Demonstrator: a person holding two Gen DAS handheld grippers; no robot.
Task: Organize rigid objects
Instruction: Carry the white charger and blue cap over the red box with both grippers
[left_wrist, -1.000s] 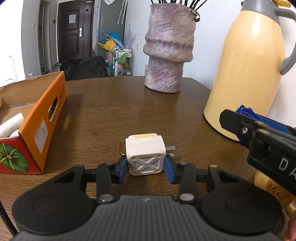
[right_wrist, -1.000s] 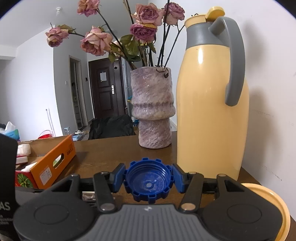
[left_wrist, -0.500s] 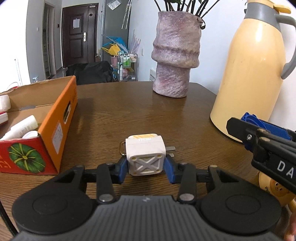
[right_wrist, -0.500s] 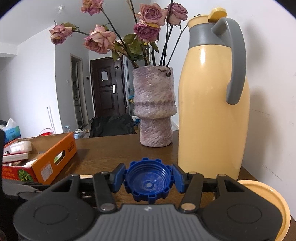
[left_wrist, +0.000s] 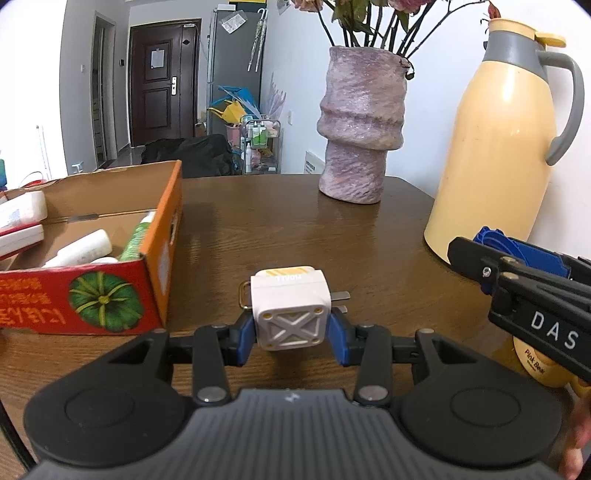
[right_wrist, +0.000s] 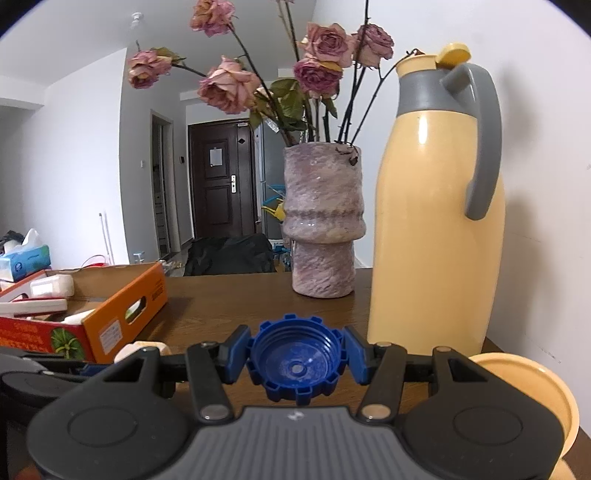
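Left wrist view: your left gripper (left_wrist: 293, 332) is clamped on a white cube-shaped plug adapter (left_wrist: 290, 312), its metal prongs sticking out sideways, carried above the brown table (left_wrist: 295, 221). The open cardboard box (left_wrist: 162, 236) stands toward the table's left edge, ahead and to the left of the adapter, with its long side running away from you; your left hand is the nearer one to it, by my judgement. Legible: "DAS" on the body of your right gripper (left_wrist: 476, 243), "Pink Bear" on a yellow item at the right edge below it; the red characters by the box's pumpkin picture cannot be read. Right wrist view: your right gripper (right_wrist: 297, 356) holds a blue toothed cap (right_wrist: 297, 363), hollow side facing you, near the table's right edge, in front of the yellow thermos (right_wrist: 436, 221). The box (right_wrist: 122, 306) lies well to its left; its small white label is illegible.
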